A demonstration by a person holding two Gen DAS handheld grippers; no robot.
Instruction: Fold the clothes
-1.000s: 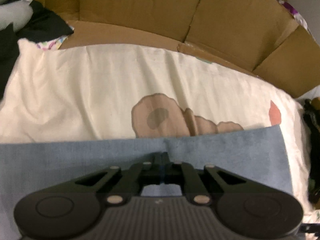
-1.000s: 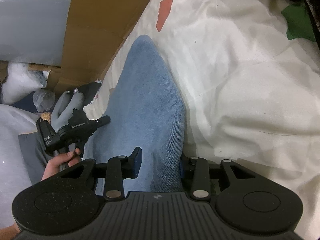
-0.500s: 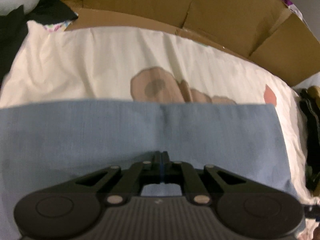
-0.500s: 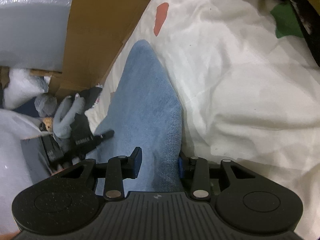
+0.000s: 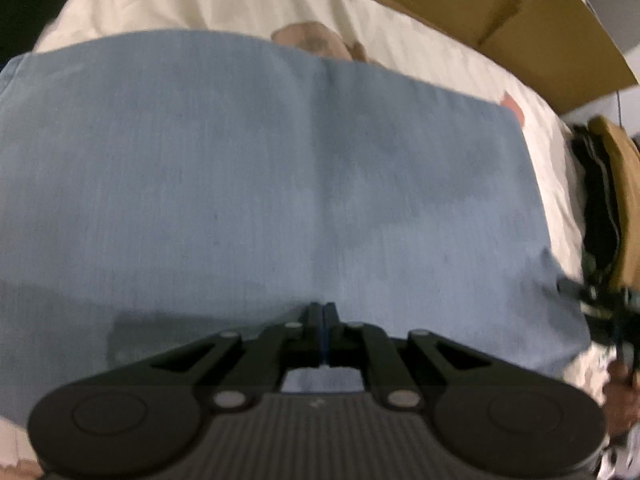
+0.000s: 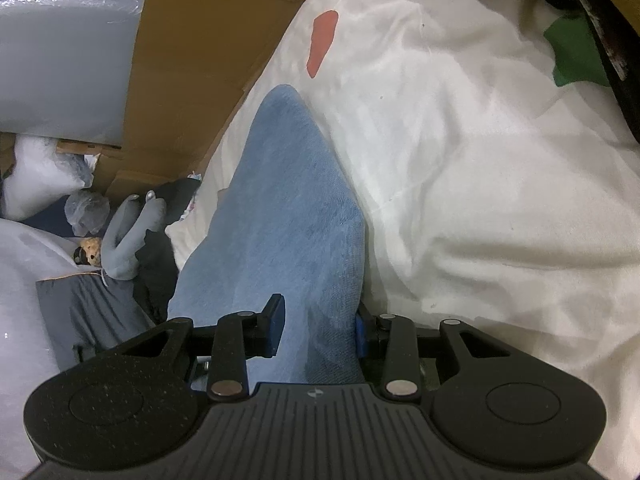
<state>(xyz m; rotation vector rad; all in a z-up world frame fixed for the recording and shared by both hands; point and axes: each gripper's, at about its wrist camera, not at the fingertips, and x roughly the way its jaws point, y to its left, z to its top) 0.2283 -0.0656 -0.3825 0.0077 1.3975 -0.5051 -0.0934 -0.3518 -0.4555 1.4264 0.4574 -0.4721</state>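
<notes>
**Mid-fold: carry the blue edge across evenly**

The blue cloth (image 5: pixel 256 168) lies spread on the cream sheet (image 5: pixel 460 68), beside the cardboard boxes (image 5: pixel 560 36). Your left gripper (image 5: pixel 323 312) is pinched fully closed on its near edge. Your right gripper (image 6: pixel 318 322) has a bunched end of the cloth between its part-open fingers; I judge it gripped. Keep the right end anchored, hold the left edge taut and level, line it up with the far hem before you let go

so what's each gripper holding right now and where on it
Both hold the blue cloth: the left gripper is shut on its near edge, the right gripper clamps a bunched end.
</notes>
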